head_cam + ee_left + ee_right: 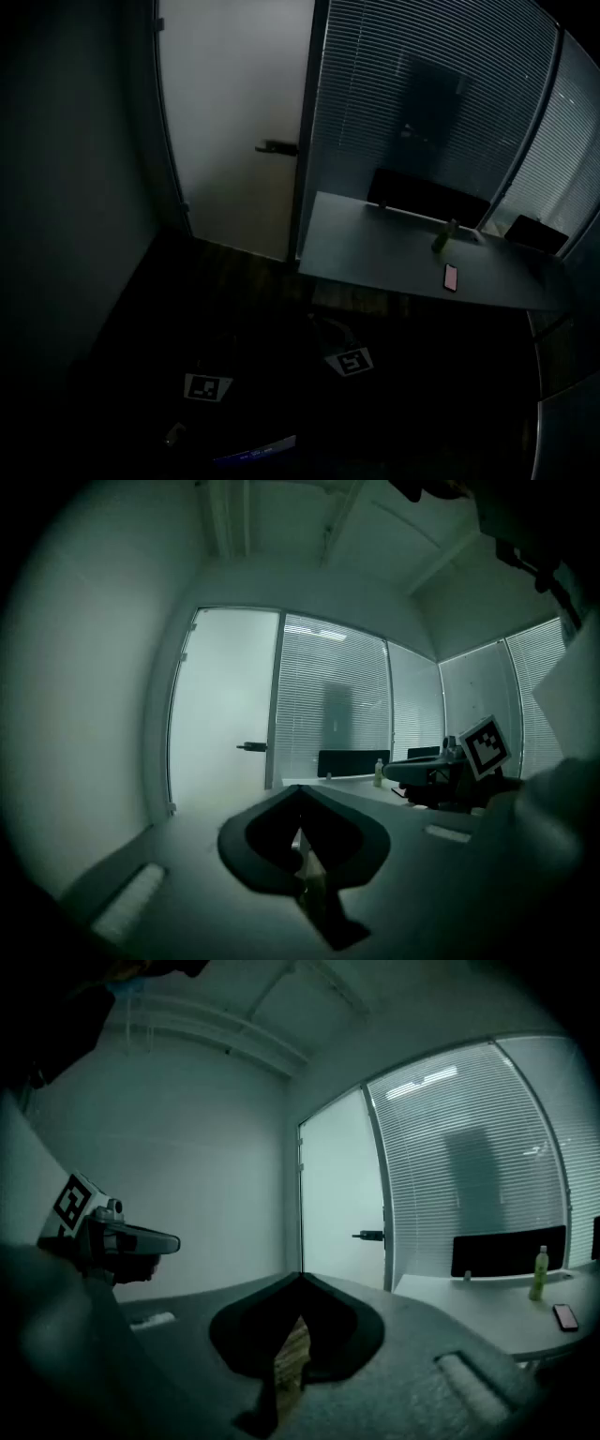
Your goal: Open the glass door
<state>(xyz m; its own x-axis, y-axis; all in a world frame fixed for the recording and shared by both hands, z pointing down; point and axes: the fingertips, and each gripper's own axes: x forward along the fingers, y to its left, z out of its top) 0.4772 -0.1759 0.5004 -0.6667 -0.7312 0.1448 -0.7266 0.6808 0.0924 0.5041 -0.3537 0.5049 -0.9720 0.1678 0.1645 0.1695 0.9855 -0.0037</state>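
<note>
The frosted glass door (234,112) stands closed at the far side of a dim room, with a dark lever handle (277,147) on its right edge. Both grippers are low and well short of it; in the head view only their marker cubes show, the left (208,386) and the right (350,360). In the left gripper view my left gripper (300,789) is shut and empty, pointing toward the door (220,714) and handle (251,747). The right gripper (300,1277) is also shut on nothing, with the handle (368,1236) far ahead of it.
Right of the door runs a glass wall with blinds (422,94). Before it stands a white desk (394,253) with a green bottle (441,239), a pink phone (450,277) and a dark screen (427,197). A plain wall (66,187) closes the left side.
</note>
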